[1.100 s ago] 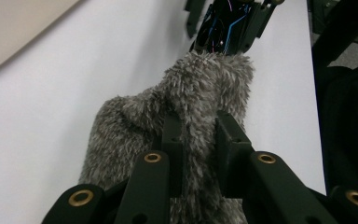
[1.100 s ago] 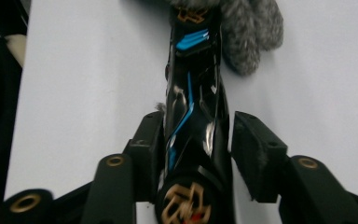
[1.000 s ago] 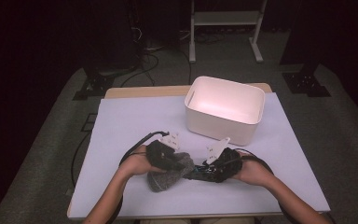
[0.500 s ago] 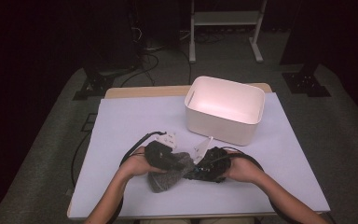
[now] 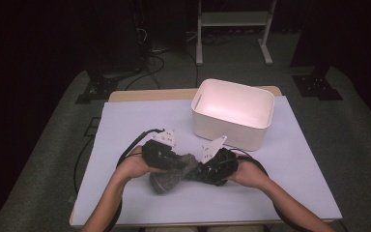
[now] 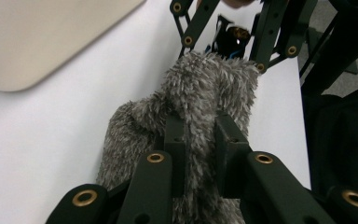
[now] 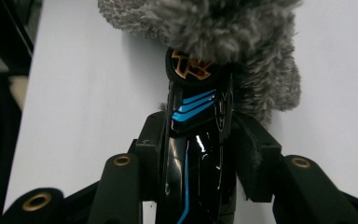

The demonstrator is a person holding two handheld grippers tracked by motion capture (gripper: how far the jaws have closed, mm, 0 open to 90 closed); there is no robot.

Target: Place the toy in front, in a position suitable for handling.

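— Grey fur first: we have the fuzzy cover [image 6: 200, 107] pinched in our left gripper [image 6: 200, 154], the two pads clenched tight on a fold of it. Where does it sit for you?

— From above, the cover [image 5: 171, 175] hangs between our two grippers, over the white table [image 5: 125, 125], near its front edge. Its lower end droops toward the tabletop; we cannot tell whether it touches.

— And our right gripper [image 7: 198, 154]?

— Its jaws have just been closing, and now they grip a glossy black object [image 7: 193, 154] with blue stripes. The pads press on both its sides. The tip of that object, with a round orange emblem, pokes into the fur [image 7: 223, 32].

— So the cover is partly over the object's end?

— It looks so in the right gripper view: the fur wraps the far end. In the left gripper view, the right gripper's linkage stands just behind the cover.

— What else is on the table?

— A white bin [image 5: 233, 113], behind the grippers and slightly to the right, apart from them. In the high view, our left hand [image 5: 137, 165] and right hand [image 5: 249, 173] hold the grippers facing each other, close together, cables looping out to each side.
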